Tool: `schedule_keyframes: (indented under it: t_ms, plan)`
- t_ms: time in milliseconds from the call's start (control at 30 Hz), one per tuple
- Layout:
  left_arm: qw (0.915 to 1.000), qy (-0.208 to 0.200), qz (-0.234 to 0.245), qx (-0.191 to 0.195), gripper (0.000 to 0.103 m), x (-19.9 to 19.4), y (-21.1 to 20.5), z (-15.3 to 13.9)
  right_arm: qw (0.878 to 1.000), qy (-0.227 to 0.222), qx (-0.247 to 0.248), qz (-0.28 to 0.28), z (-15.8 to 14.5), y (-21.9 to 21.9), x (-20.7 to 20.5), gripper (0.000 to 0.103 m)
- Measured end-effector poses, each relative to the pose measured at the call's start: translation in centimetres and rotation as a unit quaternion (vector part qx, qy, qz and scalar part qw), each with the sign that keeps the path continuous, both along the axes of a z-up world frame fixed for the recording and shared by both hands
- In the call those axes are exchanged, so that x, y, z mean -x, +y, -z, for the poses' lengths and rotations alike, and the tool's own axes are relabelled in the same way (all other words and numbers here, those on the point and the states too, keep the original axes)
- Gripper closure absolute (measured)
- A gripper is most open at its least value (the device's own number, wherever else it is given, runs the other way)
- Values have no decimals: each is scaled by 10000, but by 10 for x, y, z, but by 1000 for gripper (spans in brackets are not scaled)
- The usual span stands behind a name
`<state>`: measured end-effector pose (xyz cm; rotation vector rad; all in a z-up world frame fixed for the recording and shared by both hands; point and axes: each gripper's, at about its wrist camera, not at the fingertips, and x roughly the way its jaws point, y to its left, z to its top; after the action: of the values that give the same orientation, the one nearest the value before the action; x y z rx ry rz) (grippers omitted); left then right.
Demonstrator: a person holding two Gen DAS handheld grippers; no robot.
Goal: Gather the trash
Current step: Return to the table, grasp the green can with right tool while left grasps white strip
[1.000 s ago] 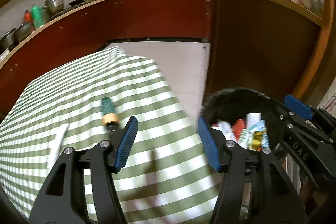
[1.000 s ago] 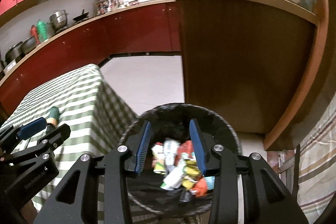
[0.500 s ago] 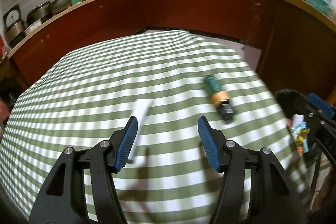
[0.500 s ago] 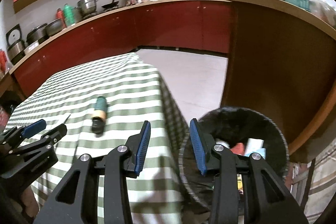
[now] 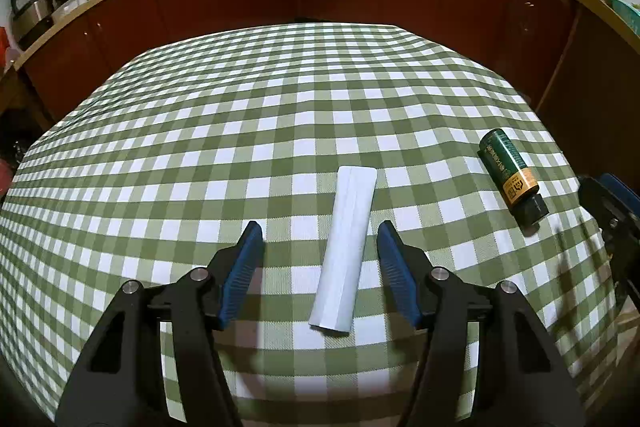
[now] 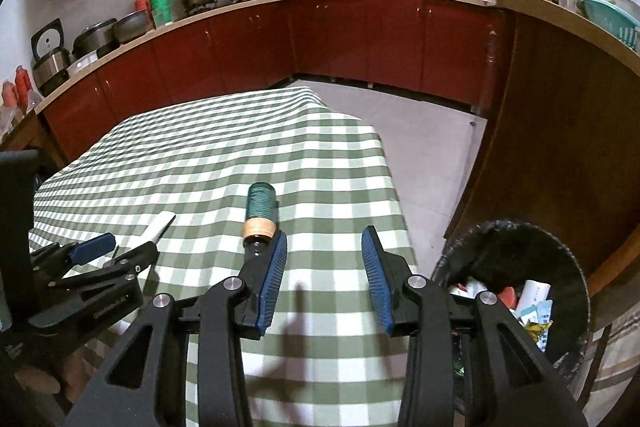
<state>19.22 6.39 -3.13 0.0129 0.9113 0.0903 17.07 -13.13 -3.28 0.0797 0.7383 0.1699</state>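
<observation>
A green-and-white checked cloth (image 5: 248, 131) covers the worktop. On it lies a plain white flat packet (image 5: 346, 255), and near it a bottle (image 5: 510, 175) with a dark green body, an orange-tan label band and a black cap end. The left hand-held gripper (image 5: 320, 263) and the right hand-held gripper (image 6: 324, 275) are black with ridged blue pads (image 5: 244, 267). The bin (image 6: 520, 291) is lined in black and holds white, yellow, red and pale blue wrappers. The cabinets (image 6: 340, 39) behind are dark red under a tan edge, the floor (image 6: 428, 147) pale grey
</observation>
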Motion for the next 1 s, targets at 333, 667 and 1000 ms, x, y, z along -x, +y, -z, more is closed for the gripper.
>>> schedule_keyframes:
  t_ms: [333, 667, 1000]
  plan:
    - [9996, -62, 286, 36, 86, 3, 2, 0, 9998, 72, 63, -193, 2, 21, -10, 62]
    - [9998, -156, -152, -10, 87, 9, 44, -9, 9989, 222, 127, -405, 6, 41, -26, 62]
    - [9982, -137, -580, -98, 87, 12, 90, -8, 9971, 557, 219, -477, 17, 56, -40, 70]
